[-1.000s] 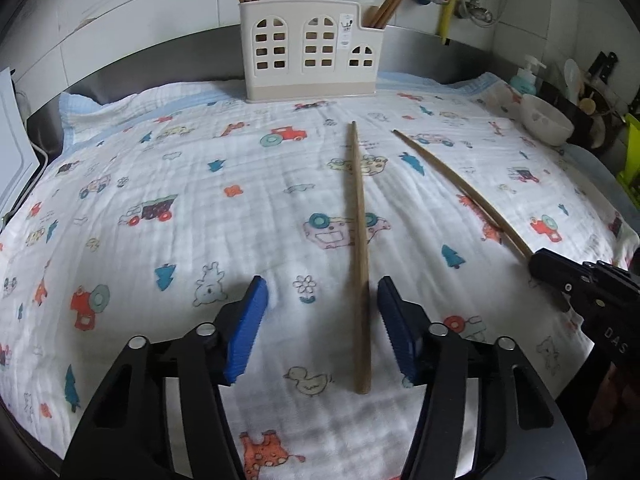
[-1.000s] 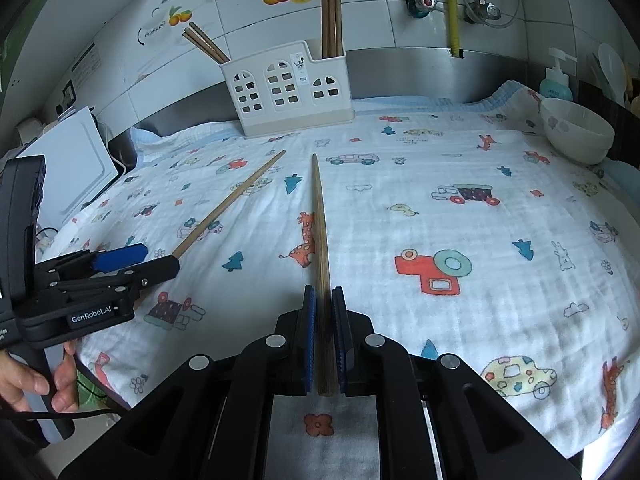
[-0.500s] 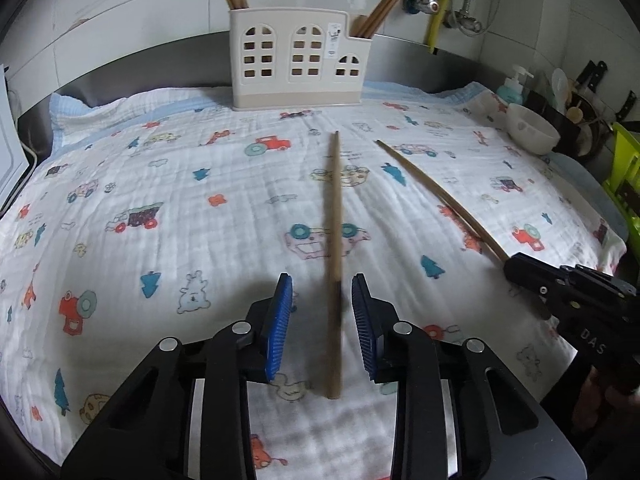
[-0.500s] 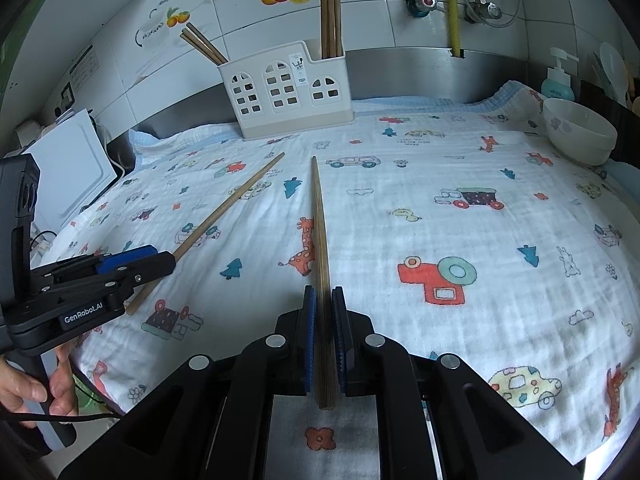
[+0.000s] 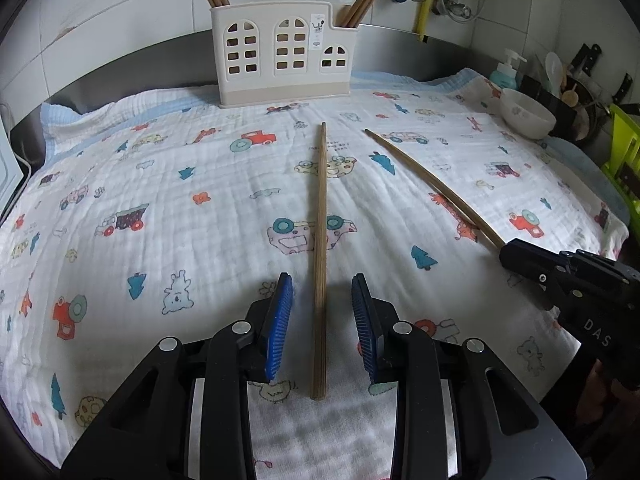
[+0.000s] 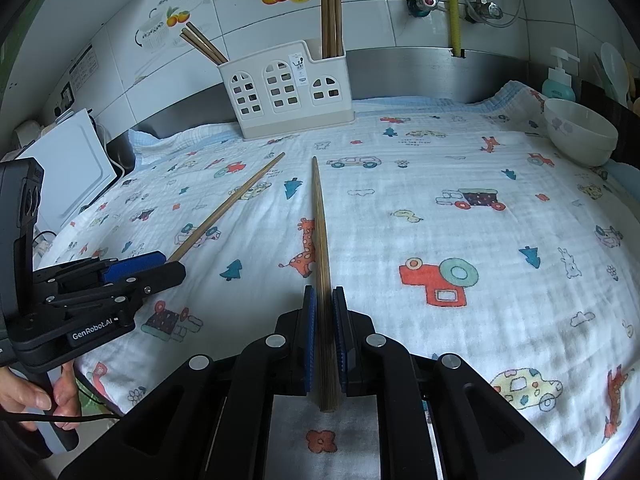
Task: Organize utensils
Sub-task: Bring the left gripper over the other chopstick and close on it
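Observation:
Two long wooden chopsticks lie on a printed cloth. My left gripper (image 5: 321,282) is open, its blue pads on either side of one chopstick (image 5: 320,220) without touching it. My right gripper (image 6: 323,292) is shut on the other chopstick (image 6: 320,216), which also shows in the left wrist view (image 5: 432,188). The left gripper appears in the right wrist view (image 6: 160,262) over the near end of its chopstick (image 6: 228,208). A white house-shaped utensil holder (image 5: 280,54) with several chopsticks stands at the back; it also shows in the right wrist view (image 6: 288,90).
A white bowl (image 6: 580,128) sits at the right edge of the cloth, with a soap bottle (image 6: 560,80) behind it. A white appliance (image 6: 68,168) stands at the left. Taps and hoses (image 6: 452,4) hang on the tiled wall.
My left gripper has moved forward along its chopstick and its jaws have narrowed around it. My right gripper stays shut on its chopstick, barely moved.

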### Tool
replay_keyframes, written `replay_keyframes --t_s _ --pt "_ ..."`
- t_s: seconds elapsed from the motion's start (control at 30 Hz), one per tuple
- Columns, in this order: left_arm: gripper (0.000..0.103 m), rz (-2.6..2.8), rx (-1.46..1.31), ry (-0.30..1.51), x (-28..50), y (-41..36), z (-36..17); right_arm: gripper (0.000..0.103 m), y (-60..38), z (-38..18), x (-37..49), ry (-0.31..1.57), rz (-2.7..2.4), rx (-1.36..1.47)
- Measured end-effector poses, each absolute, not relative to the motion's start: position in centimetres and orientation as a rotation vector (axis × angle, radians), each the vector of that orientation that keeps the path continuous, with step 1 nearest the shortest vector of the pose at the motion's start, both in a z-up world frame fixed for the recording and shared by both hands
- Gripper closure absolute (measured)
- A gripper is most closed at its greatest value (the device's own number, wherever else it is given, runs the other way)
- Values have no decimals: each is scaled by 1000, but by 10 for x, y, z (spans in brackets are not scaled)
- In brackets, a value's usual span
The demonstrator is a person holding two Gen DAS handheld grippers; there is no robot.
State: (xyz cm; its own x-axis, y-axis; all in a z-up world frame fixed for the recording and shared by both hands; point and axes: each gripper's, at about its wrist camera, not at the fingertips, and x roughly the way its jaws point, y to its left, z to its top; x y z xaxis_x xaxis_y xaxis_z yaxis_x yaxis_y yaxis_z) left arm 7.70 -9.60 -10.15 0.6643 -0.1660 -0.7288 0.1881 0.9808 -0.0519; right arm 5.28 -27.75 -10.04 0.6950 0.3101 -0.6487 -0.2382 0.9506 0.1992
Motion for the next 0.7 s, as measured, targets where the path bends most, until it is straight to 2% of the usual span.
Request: replay_keyframes --t_s 0.17,0.7 --pt "86 -189 18 822 80 -91 -100 95 -278 -100 53 741 309 100" --pt "87 -228 10 847 84 -88 -99 96 -273 -84 54 702 313 68"
